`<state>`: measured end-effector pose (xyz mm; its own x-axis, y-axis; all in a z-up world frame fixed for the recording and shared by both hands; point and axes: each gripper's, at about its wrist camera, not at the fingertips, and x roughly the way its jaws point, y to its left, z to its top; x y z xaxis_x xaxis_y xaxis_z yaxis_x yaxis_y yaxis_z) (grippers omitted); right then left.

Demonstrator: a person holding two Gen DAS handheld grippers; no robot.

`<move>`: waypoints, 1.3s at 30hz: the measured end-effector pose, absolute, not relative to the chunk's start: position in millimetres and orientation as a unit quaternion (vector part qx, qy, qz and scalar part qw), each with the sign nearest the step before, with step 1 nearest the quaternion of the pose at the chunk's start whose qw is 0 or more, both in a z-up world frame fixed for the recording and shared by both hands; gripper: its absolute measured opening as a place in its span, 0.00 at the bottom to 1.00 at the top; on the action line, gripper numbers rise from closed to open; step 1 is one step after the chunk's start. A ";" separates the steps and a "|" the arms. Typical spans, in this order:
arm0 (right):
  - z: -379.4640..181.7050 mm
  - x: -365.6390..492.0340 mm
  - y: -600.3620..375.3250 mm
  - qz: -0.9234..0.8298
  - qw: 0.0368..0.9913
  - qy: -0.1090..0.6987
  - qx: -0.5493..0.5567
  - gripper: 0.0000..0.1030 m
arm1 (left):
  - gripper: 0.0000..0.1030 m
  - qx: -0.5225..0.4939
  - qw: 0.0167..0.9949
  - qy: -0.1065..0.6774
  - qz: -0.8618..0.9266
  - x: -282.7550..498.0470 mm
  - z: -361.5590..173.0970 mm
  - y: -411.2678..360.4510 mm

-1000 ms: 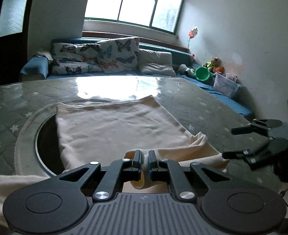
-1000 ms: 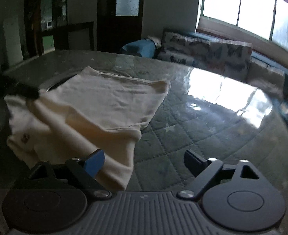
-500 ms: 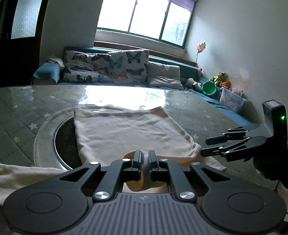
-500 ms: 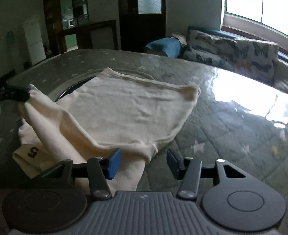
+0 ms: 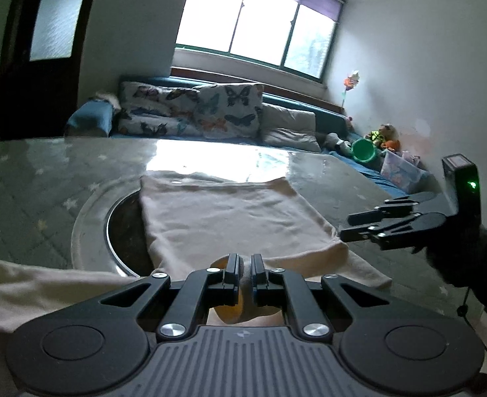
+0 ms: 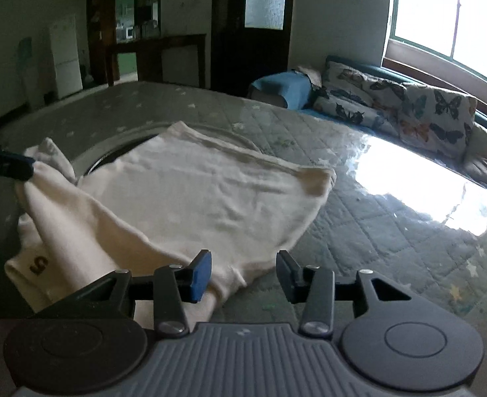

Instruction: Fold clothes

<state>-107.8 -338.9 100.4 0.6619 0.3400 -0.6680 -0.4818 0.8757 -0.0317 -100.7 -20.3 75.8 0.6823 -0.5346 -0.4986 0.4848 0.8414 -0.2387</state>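
Room: daylight from a wide window [image 5: 256,29] falls on a sofa with butterfly cushions [image 5: 210,112]; toys sit in the far corner.
Tabletop: quilted, star-printed cover under glass [image 6: 392,231], with a round dark inset [image 5: 124,231] partly hidden by cloth.
Garment: a cream top [image 6: 193,205] lies mostly flat near the middle of the tabletop, its far edge straight, its near end still bunched and lifted.
Label: a printed "5" [image 6: 39,264] shows on a loose flap at the near left in the right-hand view.
Left tool: the left tool [image 5: 245,268] has its jaws pressed together on a gathered fold of the cream top, holding that corner just off the tabletop.
Right tool: the right tool [image 6: 243,273] has its jaws closing around the near hem; cloth lies between them against the blue pad [image 6: 199,274], but the other pad does not press on it yet, so I judge it not gripped.
Done so far: the body looks smoothed and squared.
Left to do: no finished fold is visible; my guess is both near corners must be taken and carried over to the far edge, then the garment folded again.
Risk: a one-sided grip could drag the cloth askew.
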 end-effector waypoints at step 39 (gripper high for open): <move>83.1 -104.0 -325.6 0.299 0.885 0.329 -0.141 0.05 | 0.08 -0.018 0.921 0.238 -0.307 -94.1 105.3 -37.7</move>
<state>-104.0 -325.6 83.1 0.6049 0.4360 -0.6663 -0.6212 0.7819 -0.0523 -94.1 -37.7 105.3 0.6981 -0.5738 -0.4284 0.5570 0.8111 -0.1786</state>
